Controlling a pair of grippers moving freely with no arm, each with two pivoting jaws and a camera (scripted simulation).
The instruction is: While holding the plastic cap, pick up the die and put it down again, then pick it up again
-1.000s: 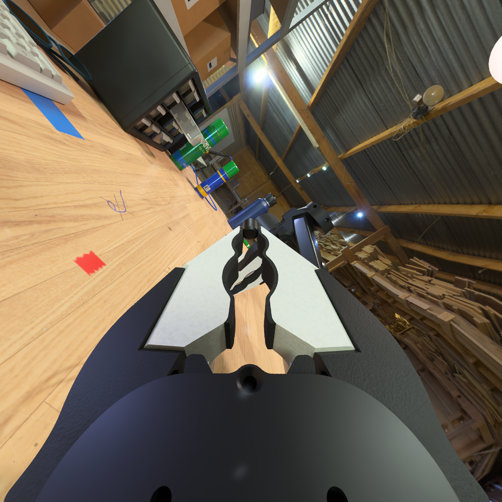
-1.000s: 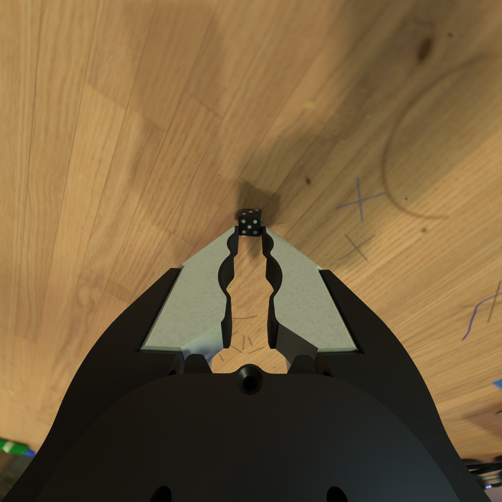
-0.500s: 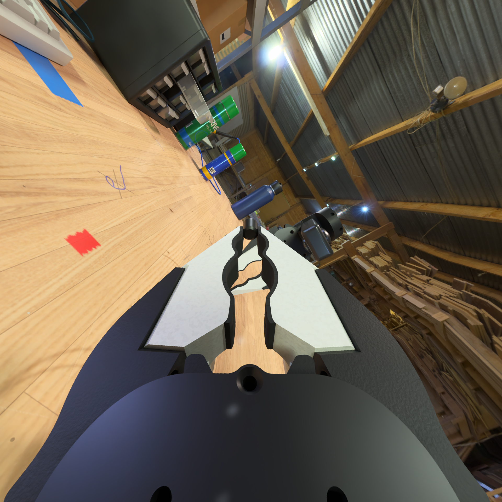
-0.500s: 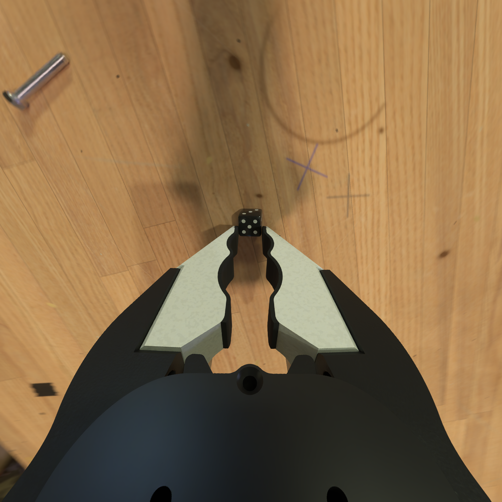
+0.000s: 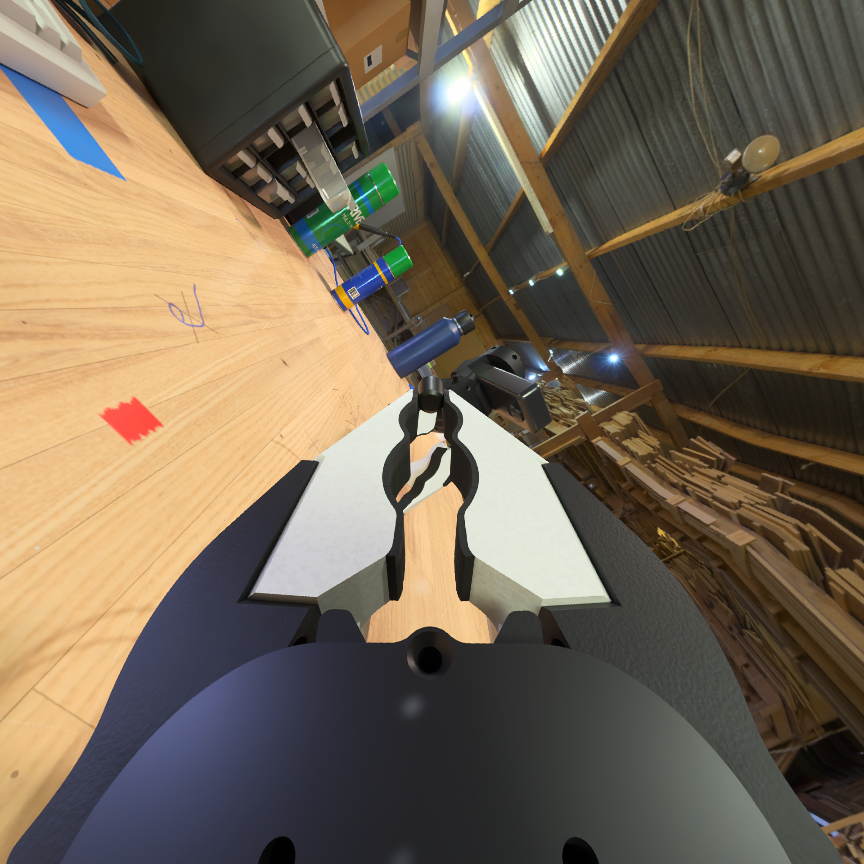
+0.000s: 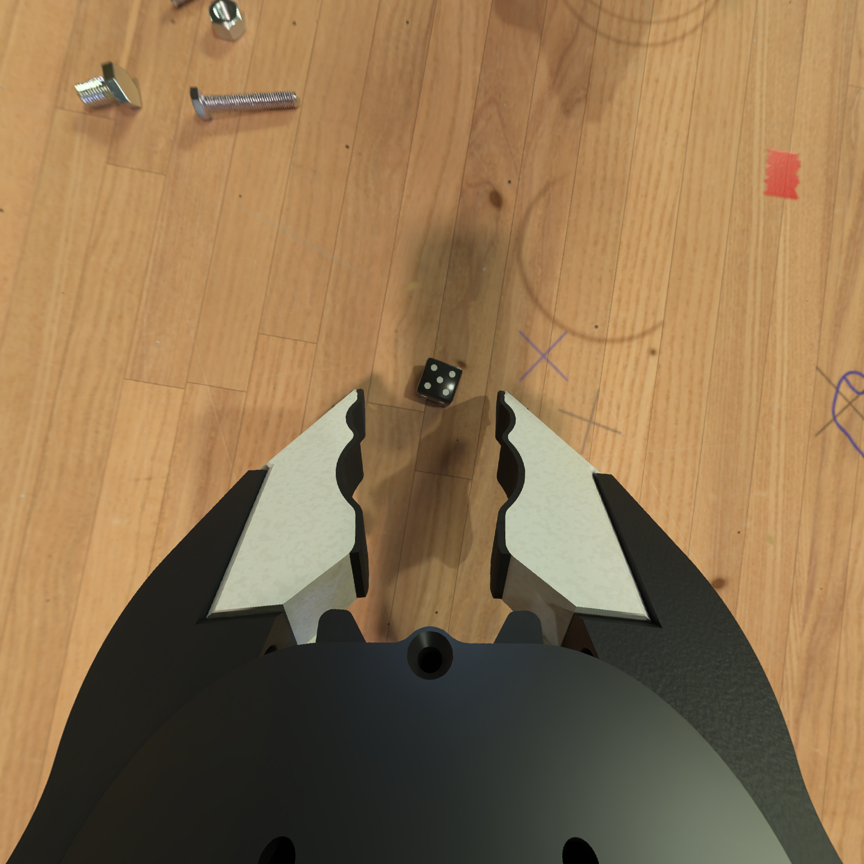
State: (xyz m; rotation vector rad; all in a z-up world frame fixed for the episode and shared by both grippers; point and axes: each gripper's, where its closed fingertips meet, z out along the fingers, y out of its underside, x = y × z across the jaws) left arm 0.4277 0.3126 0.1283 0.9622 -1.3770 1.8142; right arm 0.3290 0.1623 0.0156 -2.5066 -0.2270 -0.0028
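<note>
My left gripper point(image 5: 430, 403) is shut on a small dark plastic cap point(image 5: 430, 388) held at its fingertips, above the wooden table point(image 5: 140, 491). My right gripper point(image 6: 429, 397) is open and empty, pointing down at the table point(image 6: 187, 280). The black die point(image 6: 438, 379) with white pips lies on the wood just beyond and between the right fingertips, not touched by either finger. The right gripper also shows in the left wrist view point(image 5: 495, 388), a dark body past the cap.
Two bolts point(image 6: 243, 102) point(image 6: 108, 89) and a nut point(image 6: 227, 18) lie far left. A red tape patch point(image 6: 781, 174) and pen marks are on the right. A dark drawer cabinet point(image 5: 262, 93), two green cans point(image 5: 343, 210) point(image 5: 371, 278), a blue bottle point(image 5: 428, 341) and a keyboard point(image 5: 42, 51) stand farther back.
My right gripper has opened and let go of the die, which now lies on the table, and has drawn back. My left gripper still holds the cap and has shifted slightly.
</note>
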